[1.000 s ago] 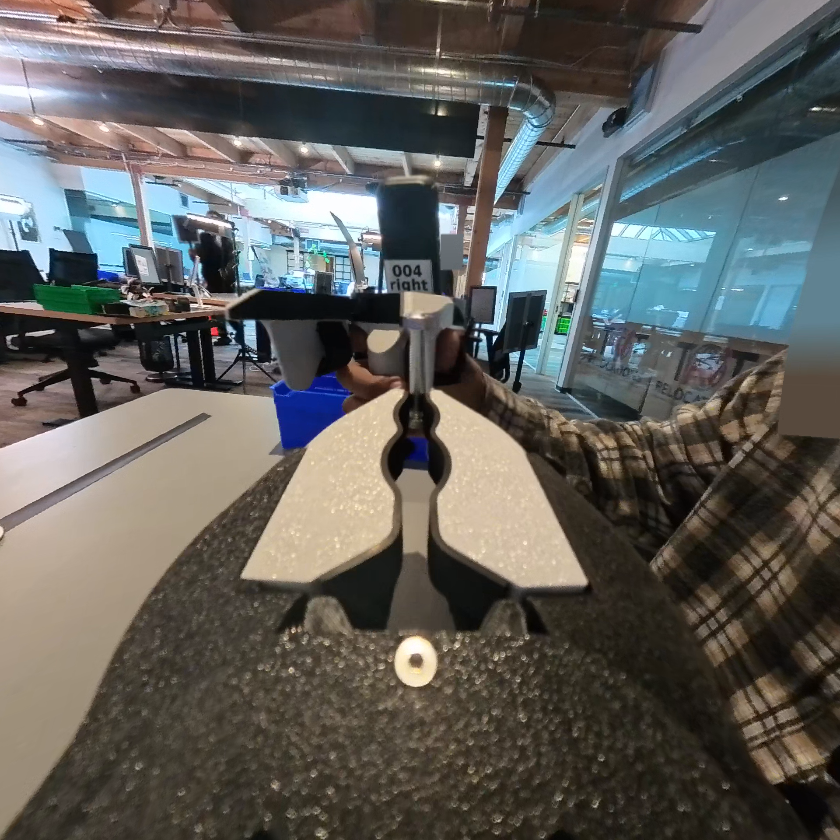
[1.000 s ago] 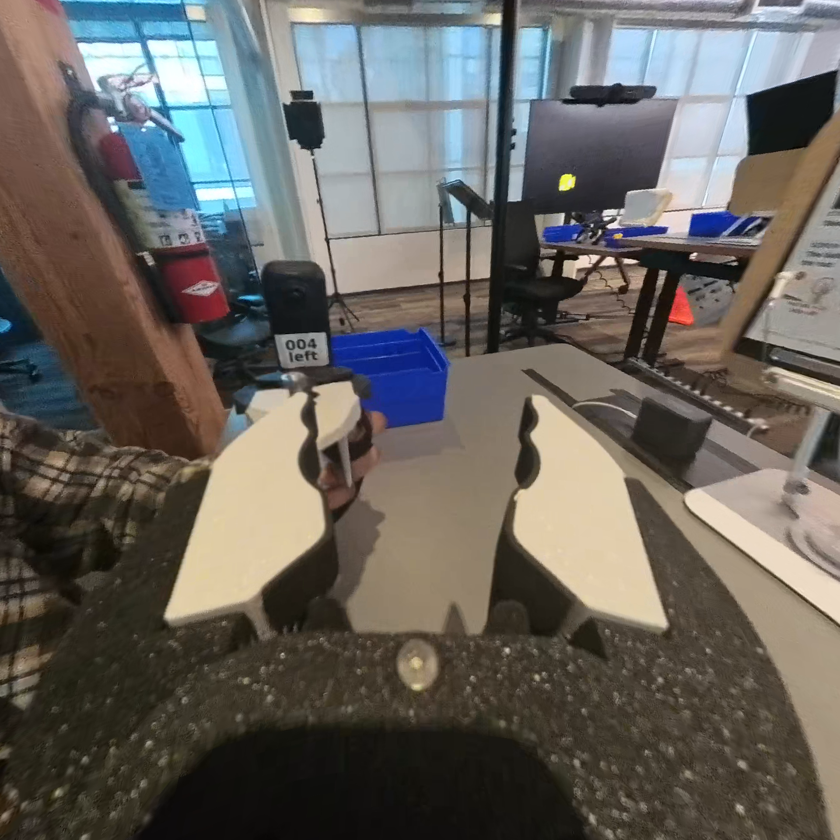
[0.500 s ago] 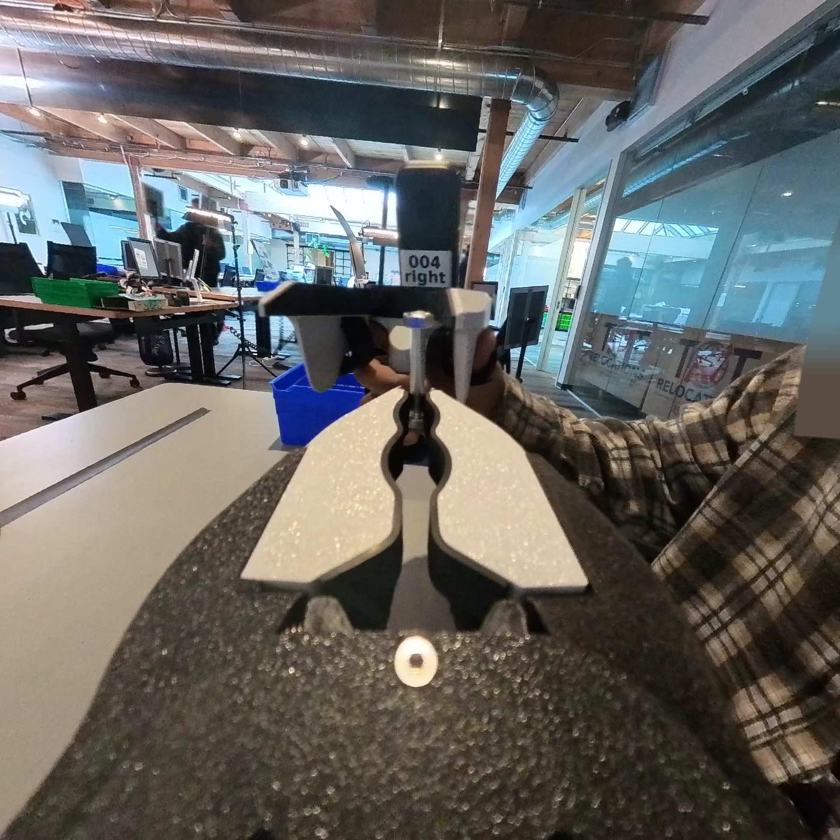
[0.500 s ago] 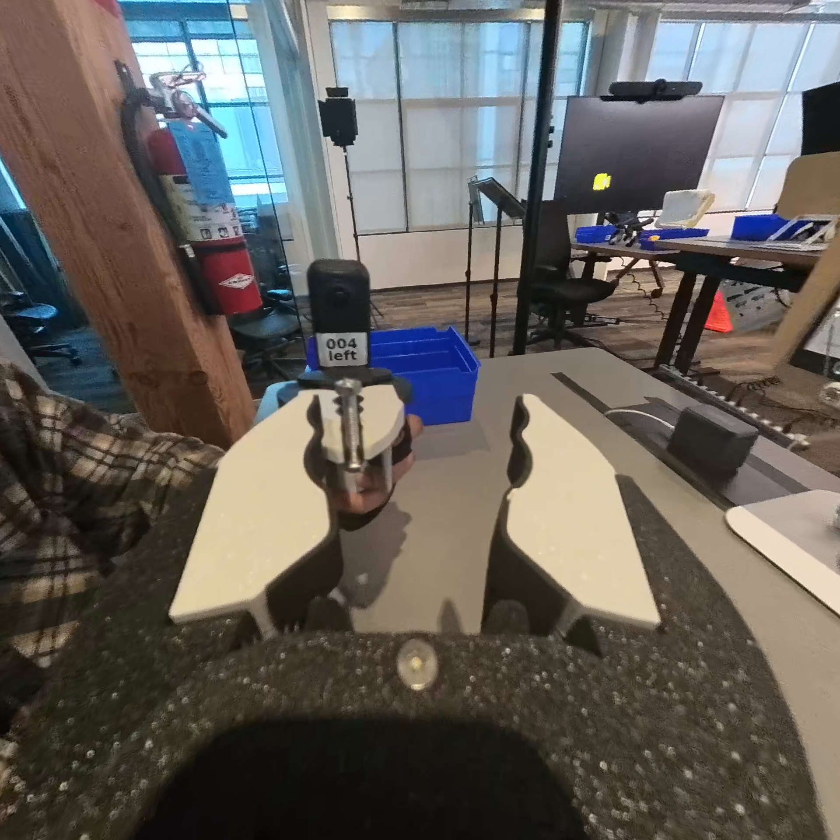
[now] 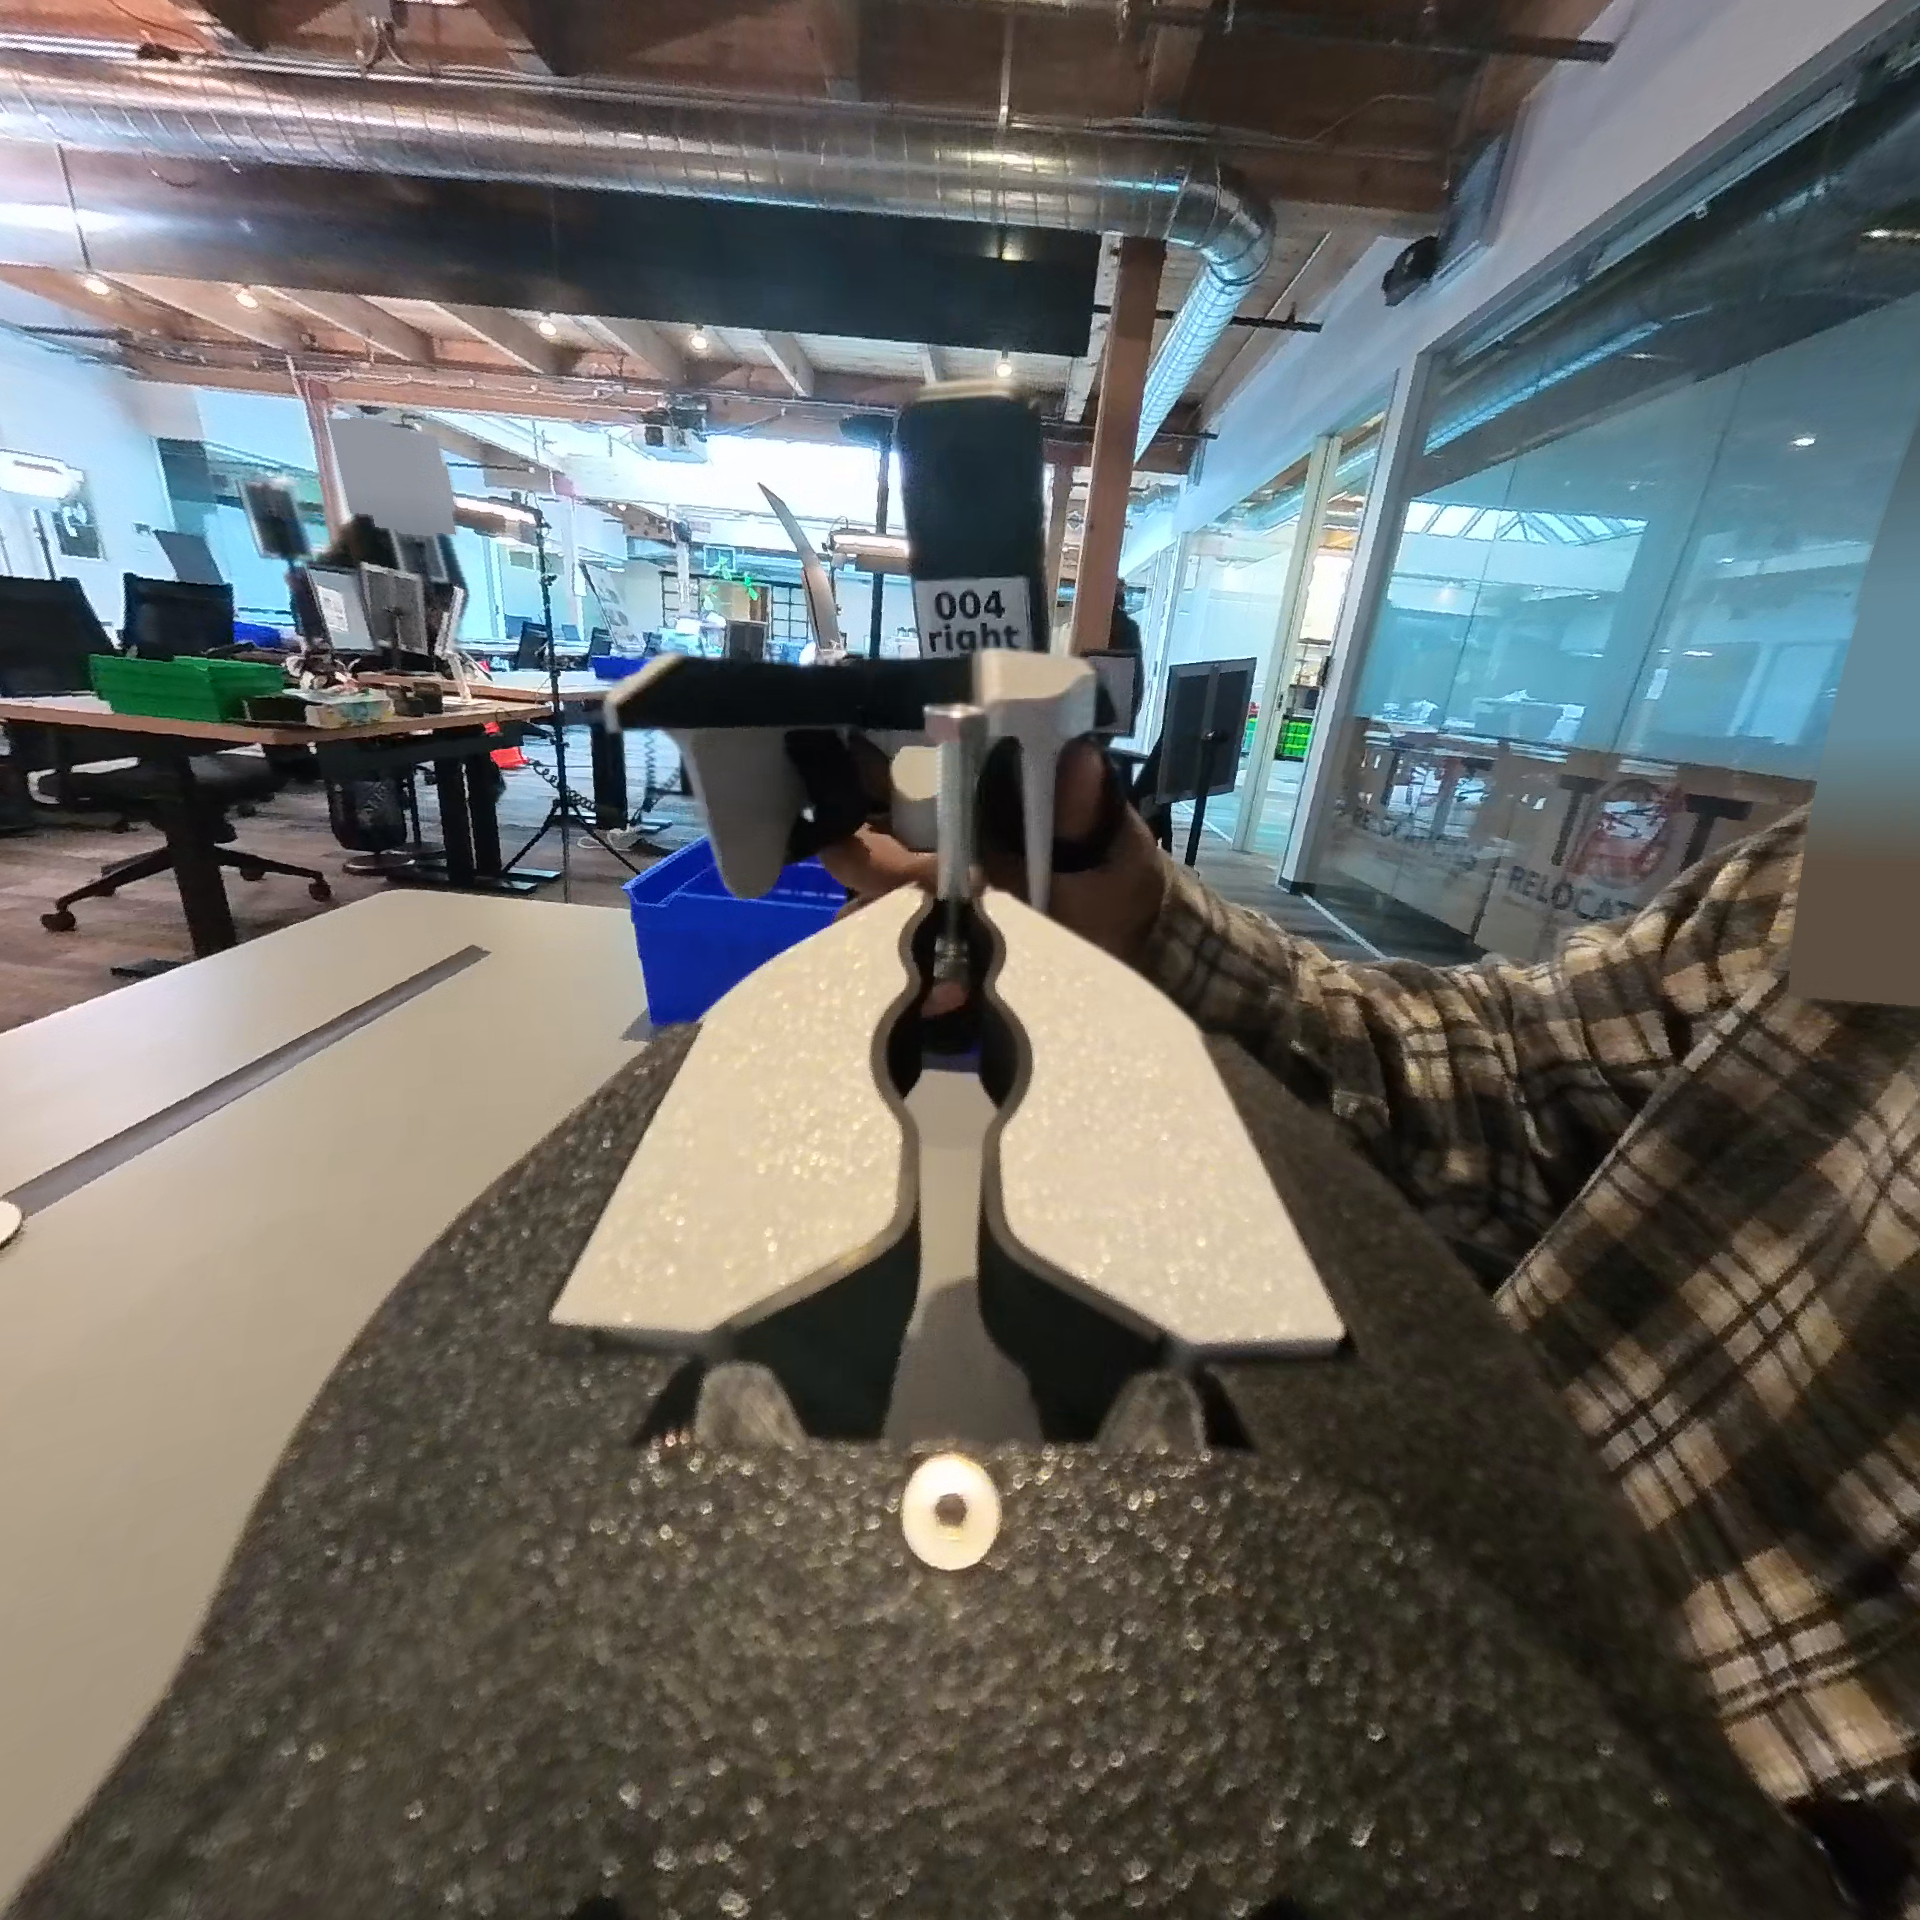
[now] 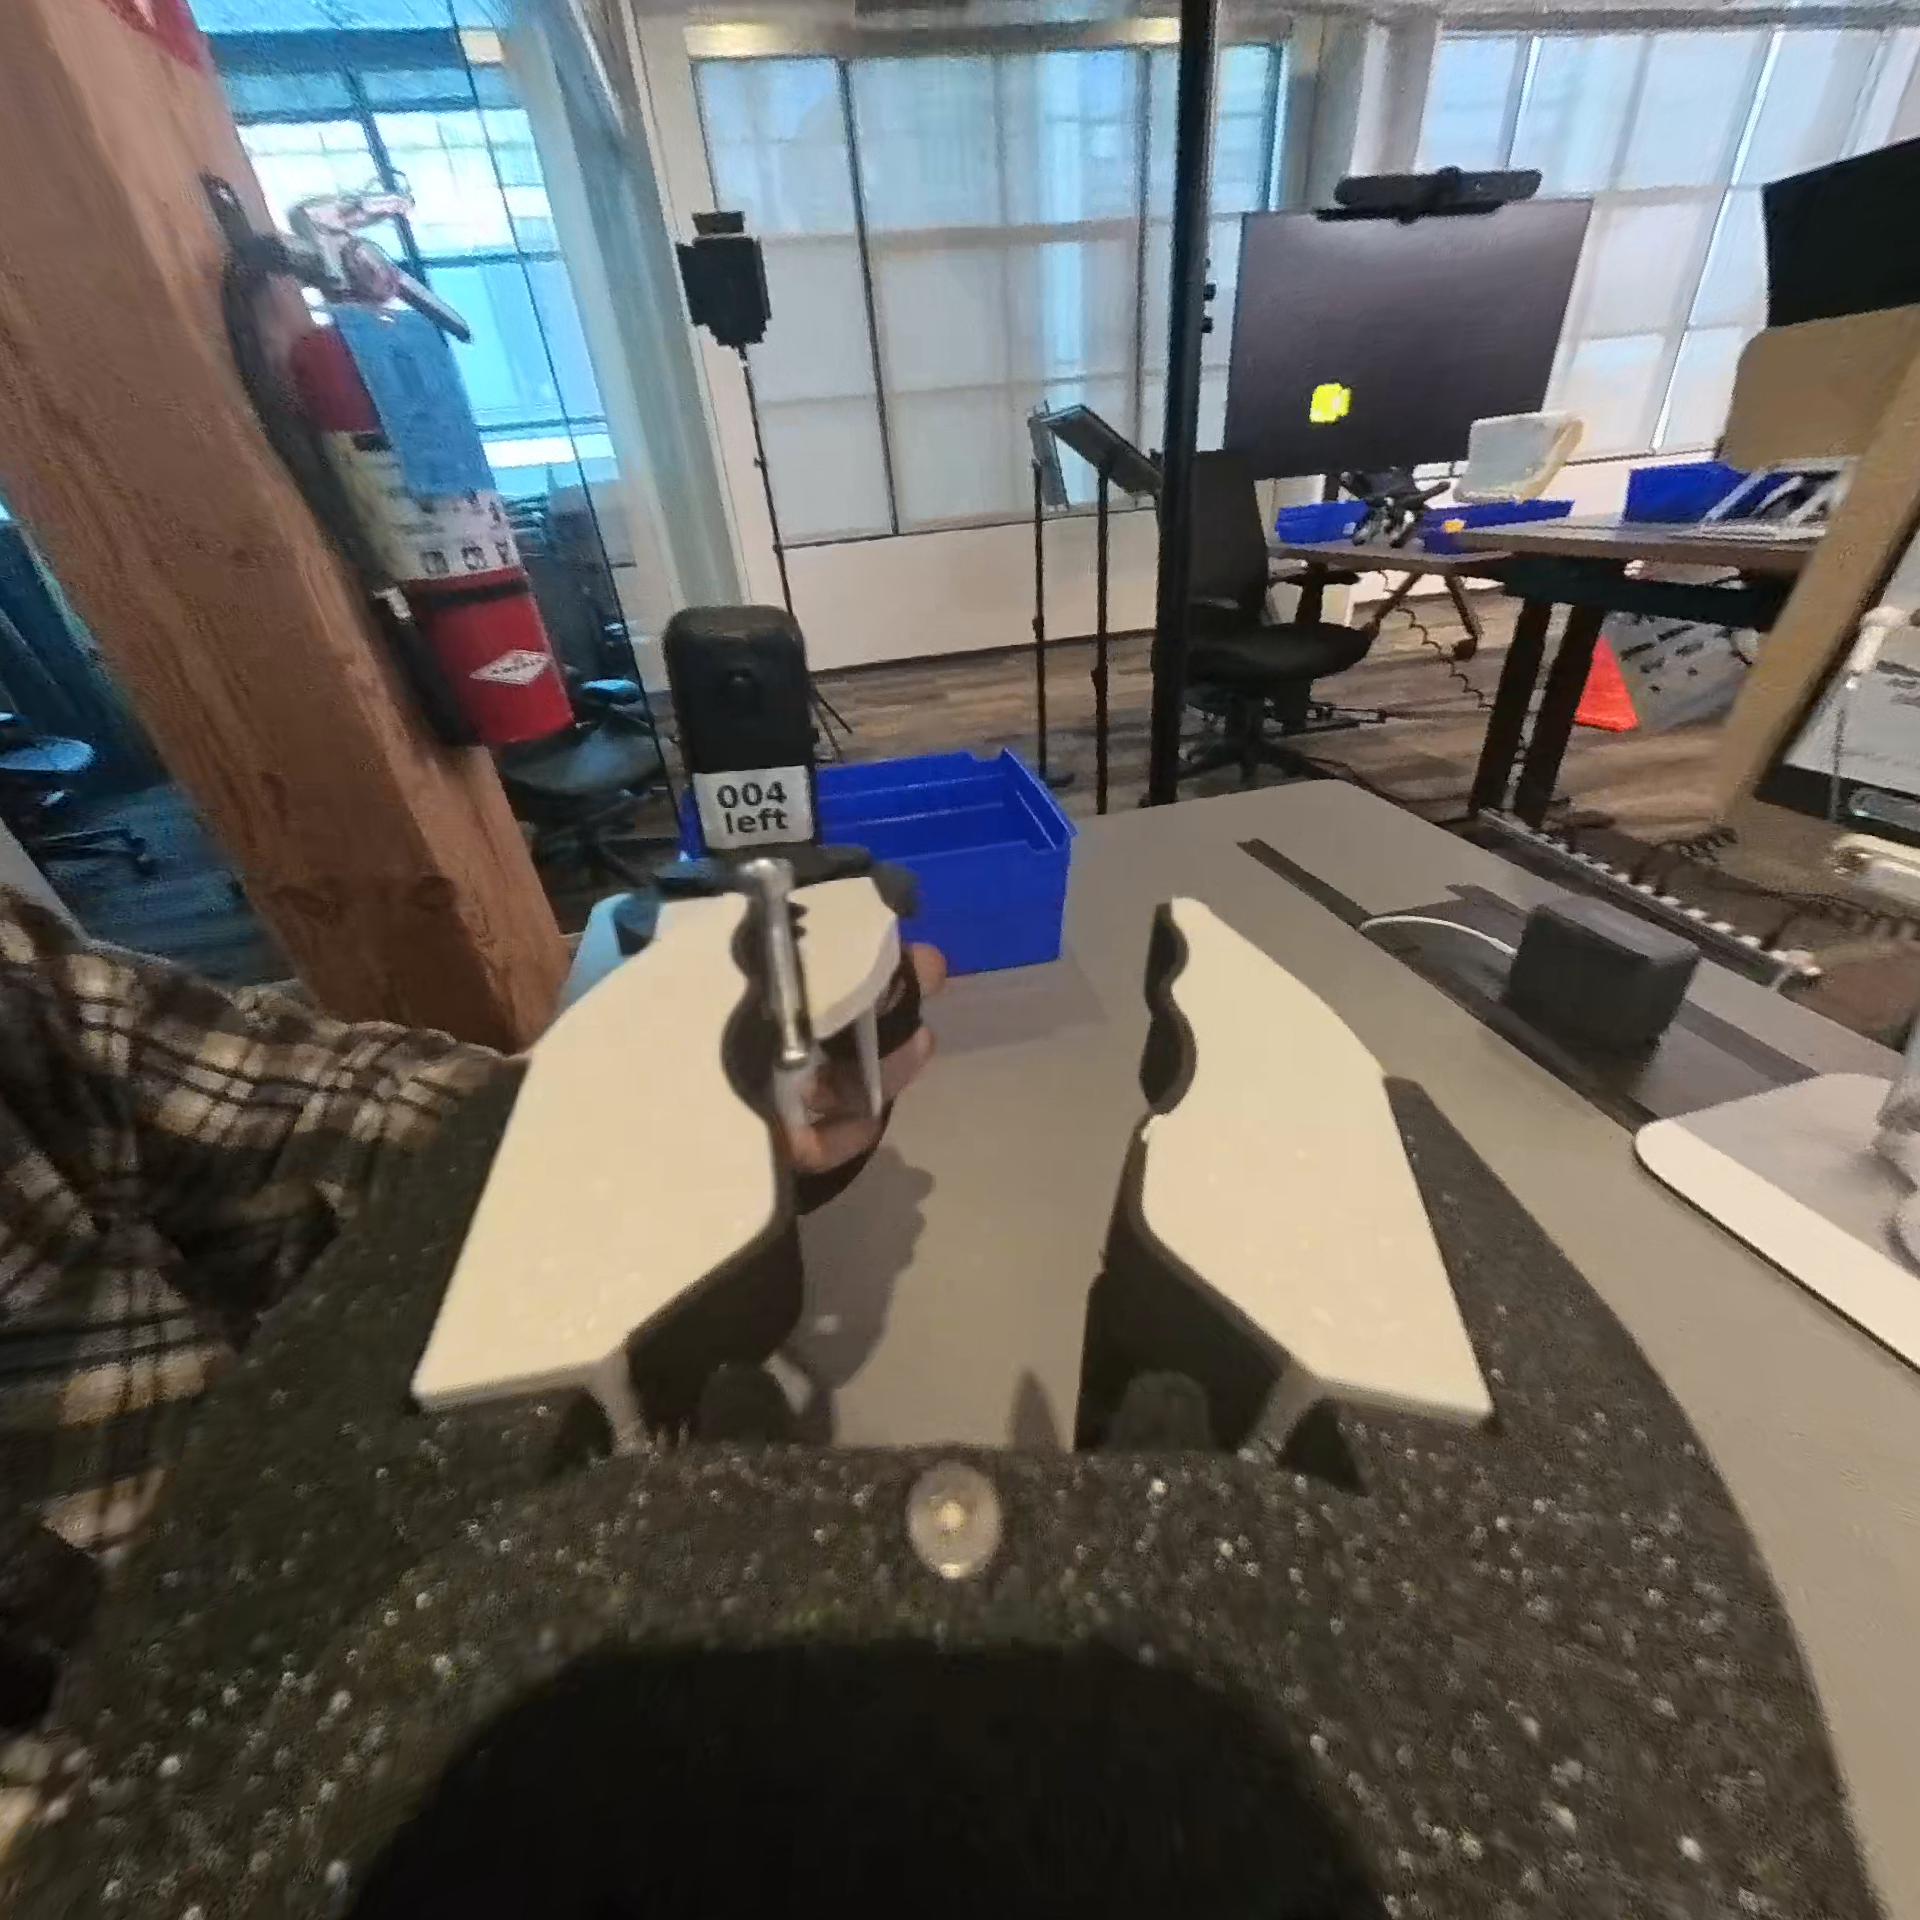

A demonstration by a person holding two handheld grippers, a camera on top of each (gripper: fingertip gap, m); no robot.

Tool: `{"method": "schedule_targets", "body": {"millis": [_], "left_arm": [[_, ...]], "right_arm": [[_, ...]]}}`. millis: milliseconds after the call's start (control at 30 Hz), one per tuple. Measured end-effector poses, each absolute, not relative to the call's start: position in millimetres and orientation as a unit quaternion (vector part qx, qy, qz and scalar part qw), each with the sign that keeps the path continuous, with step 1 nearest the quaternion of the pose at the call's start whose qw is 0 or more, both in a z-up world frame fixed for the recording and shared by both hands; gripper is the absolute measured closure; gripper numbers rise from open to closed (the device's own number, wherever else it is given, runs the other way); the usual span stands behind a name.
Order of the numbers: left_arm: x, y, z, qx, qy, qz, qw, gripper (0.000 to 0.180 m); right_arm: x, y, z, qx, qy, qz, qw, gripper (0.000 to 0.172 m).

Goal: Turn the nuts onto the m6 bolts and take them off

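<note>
My left gripper (image 5: 951, 914) is raised, its fingers (image 5: 810, 1091) pinched on a silver bolt (image 5: 956, 810) – head up. My right gripper (image 6: 966, 1029) faces it, jaws spread wide, bare. Plaid sleeve (image 5: 1558, 1143) on the right arm.

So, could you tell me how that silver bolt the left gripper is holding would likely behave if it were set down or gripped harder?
The bolt looks like solid metal, so probably stiff and heavy for its size. Its round threaded shank would likely roll on the grey table, curving around the wider head. The left gripper pinches only the lower shank, so it might pivot.
</note>
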State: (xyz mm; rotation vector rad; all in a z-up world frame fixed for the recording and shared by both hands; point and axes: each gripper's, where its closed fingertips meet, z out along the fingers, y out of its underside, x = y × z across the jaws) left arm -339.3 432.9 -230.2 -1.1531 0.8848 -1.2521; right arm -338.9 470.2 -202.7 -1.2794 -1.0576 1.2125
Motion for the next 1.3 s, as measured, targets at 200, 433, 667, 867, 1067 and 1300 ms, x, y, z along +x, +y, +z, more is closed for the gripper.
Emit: {"method": "schedule_targets", "body": {"millis": [200,433,667,867,1067,1300], "left_arm": [[-337.8,432.3,-231.1,-0.493,0.38,-0.533,0.574,0.176],[-336.3,431.8,-232.0,-0.493,0.382,-0.534,0.571,0.176],[-339.4,430.7,-228.3,-0.484,0.379,-0.538,0.577,0.176],[-339.0,430.4,-228.3,-0.485,0.381,-0.536,0.577,0.176],[-338.7,430.2,-228.3,-0.485,0.382,-0.534,0.578,0.176],[-340.3,430.4,-227.1,-0.483,0.379,-0.537,0.579,0.176]], "right_arm": [[-355.7,450.5,-201.4,-0.515,-0.475,0.509,0.5,0.111],[-357.8,438.3,-201.7,-0.502,-0.494,0.523,0.48,0.139],[-352.0,449.7,-202.6,-0.516,-0.475,0.522,0.486,0.13],[-349.7,444.7,-197.3,-0.505,-0.477,0.53,0.487,0.129],[-360.1,435.7,-198.9,-0.497,-0.497,0.531,0.473,0.146],[-357.6,431.3,-196.4,-0.482,-0.505,0.541,0.469,0.161]]}}
